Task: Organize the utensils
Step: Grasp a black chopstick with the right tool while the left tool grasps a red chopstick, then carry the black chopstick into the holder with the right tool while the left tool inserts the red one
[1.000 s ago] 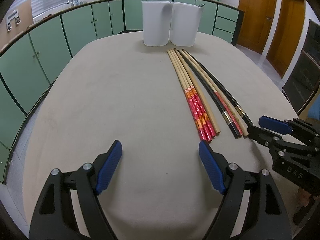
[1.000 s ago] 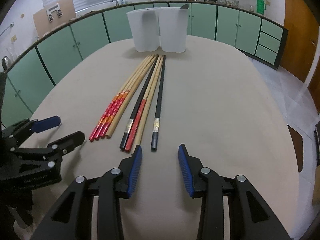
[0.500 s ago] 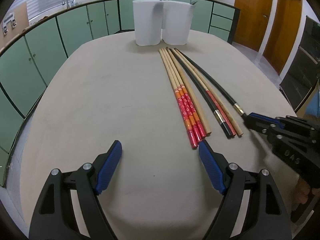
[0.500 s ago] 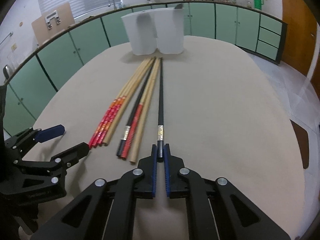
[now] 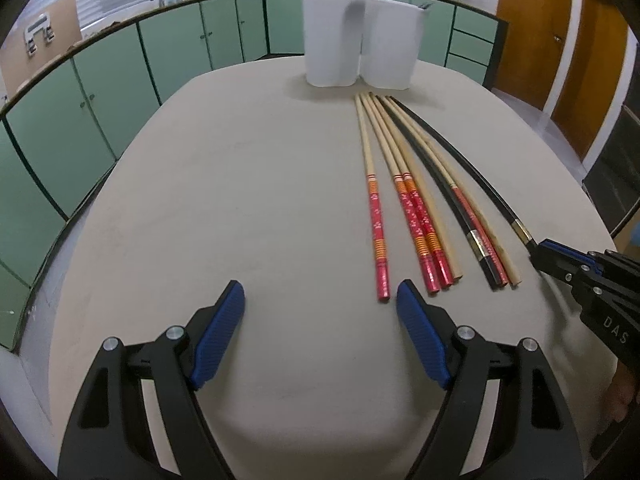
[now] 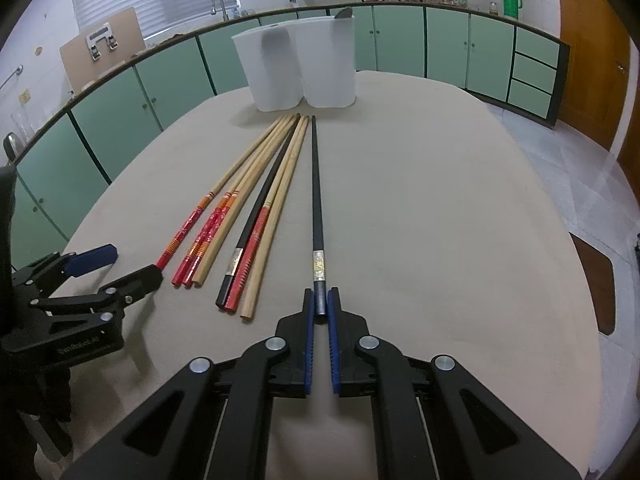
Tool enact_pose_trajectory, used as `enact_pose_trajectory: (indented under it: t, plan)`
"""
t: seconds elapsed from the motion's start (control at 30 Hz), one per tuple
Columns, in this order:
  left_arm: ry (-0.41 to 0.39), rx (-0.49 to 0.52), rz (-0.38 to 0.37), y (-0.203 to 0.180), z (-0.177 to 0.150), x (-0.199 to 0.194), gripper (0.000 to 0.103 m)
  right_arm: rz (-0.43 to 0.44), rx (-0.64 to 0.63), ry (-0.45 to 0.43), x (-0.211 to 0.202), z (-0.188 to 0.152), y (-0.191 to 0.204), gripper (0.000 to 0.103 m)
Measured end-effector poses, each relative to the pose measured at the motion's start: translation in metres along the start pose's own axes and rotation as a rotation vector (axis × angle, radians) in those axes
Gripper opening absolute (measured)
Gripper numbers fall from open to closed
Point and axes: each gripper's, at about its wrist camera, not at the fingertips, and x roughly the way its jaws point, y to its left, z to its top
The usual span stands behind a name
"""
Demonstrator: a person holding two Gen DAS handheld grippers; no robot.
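Several chopsticks lie side by side on the beige table (image 5: 224,216). My right gripper (image 6: 320,307) is shut on the near end of a black chopstick (image 6: 316,200), which also shows in the left wrist view (image 5: 472,168). My left gripper (image 5: 320,304) is open and empty, just short of the leftmost red-ended wooden chopstick (image 5: 374,216), which lies apart from the other red-ended ones (image 5: 420,224). A black and red pair (image 6: 256,232) lies in between. Two white containers (image 5: 360,40) stand at the far end, also in the right wrist view (image 6: 296,68).
Green cabinets (image 5: 100,100) curve around the table's left and far sides. Wooden doors (image 5: 560,40) are at the right. A spoon handle (image 6: 343,12) sticks out of the right container. A chair seat (image 6: 596,280) is beyond the table's right edge.
My right gripper closed on the black chopstick's near end and pulled it away from the bundle. The leftmost red-ended chopstick now lies apart from its neighbours. My left gripper moved forward, still open.
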Motion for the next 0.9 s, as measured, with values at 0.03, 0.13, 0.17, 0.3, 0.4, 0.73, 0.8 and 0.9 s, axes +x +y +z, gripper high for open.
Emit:
enact_pose_trajectory:
  t: [0.03,0.13,0.17,0.3,0.4,0.73,0.8,0.9]
  plan:
    - [-0.002,0.002,-0.006,-0.002,0.001,0.0,0.07,0.0,-0.002,0.0,0.0,0.0,0.0,0.007]
    - [-0.009,0.005,-0.018,-0.005,0.004,0.002,0.059,0.01,0.001,0.0,0.001,0.0,0.0,0.007]
    - [-0.011,0.008,-0.021,-0.007,0.005,0.002,0.055,0.014,0.004,0.0,0.002,0.001,-0.001,0.007]
    - [-0.021,0.049,-0.05,-0.018,0.005,0.0,0.022,0.016,0.005,0.0,0.002,0.001,-0.001,0.007]
    - [-0.024,0.06,-0.077,-0.025,0.004,0.0,0.009,0.018,0.007,-0.001,0.002,0.001,-0.001,0.007]
    - [-0.063,0.046,-0.068,-0.018,0.005,-0.018,0.005,0.027,-0.007,-0.022,-0.012,0.006,0.0,0.006]
    - [-0.1,0.046,-0.06,-0.015,0.009,-0.032,0.005,0.03,-0.011,-0.034,-0.019,0.009,0.0,0.006]
    - [-0.154,0.047,-0.054,-0.01,0.018,-0.053,0.005,0.035,-0.021,-0.069,-0.034,0.018,0.0,0.006]
